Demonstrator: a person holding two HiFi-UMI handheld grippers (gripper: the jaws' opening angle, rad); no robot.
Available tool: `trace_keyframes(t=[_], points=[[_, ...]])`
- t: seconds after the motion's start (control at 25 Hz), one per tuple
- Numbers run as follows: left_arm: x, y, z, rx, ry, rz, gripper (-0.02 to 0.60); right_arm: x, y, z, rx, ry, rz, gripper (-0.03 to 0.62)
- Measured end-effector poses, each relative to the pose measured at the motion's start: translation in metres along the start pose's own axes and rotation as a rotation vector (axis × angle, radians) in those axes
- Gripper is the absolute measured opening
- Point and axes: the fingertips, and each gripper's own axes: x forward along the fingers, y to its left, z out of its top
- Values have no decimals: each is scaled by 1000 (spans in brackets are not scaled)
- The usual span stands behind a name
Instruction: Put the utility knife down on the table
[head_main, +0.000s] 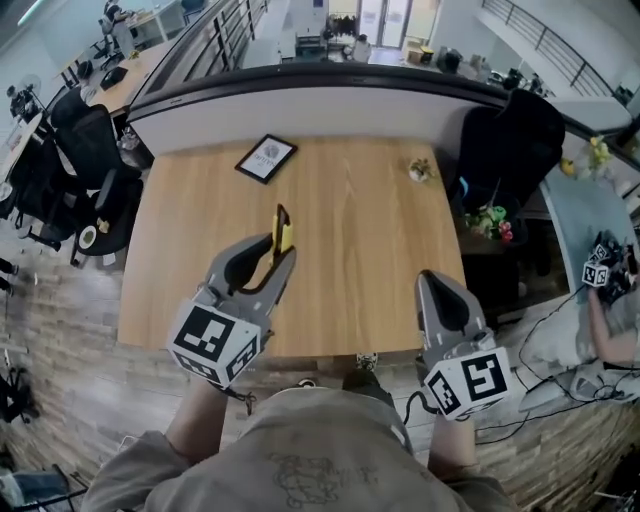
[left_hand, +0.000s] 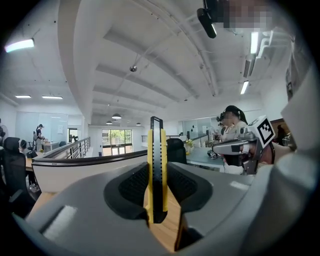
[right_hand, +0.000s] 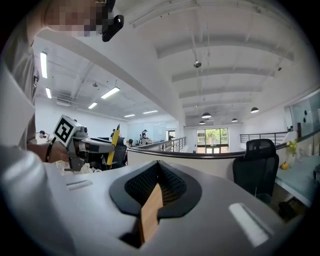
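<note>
Left tool (head_main: 282, 254): I see its jaws clamped on the utility knife (left_hand: 156, 170), gripping the handle low down, pads against both flat sides. The knife stands nearly upright, long axis crosswise to the jaws, its upper end rising well above them. Body is yellow, with a black ribbed strip down the middle and a black tip. It is held over the near half of the wooden counter (head_main: 360, 250). Right tool (right_hand: 159, 164): jaw tips together, nothing gripped. A framed card (head_main: 266, 158) lies near the counter's far edge.
</note>
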Motion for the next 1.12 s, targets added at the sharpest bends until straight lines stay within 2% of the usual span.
trace_keyframes(t=[0.24, 0.6, 0.92, 1.12], points=[[49, -11, 14, -4, 24, 110, 110, 22, -65, 6, -31, 9, 98, 11], [90, -21, 11, -26, 63, 259, 110, 53, -130, -1, -46, 17, 233, 9], [95, -16, 3, -38, 108, 318, 110, 75, -143, -13, -22, 36, 284, 11], [99, 0, -5, -36, 142, 313, 110, 91, -140, -17, -9, 52, 281, 11]])
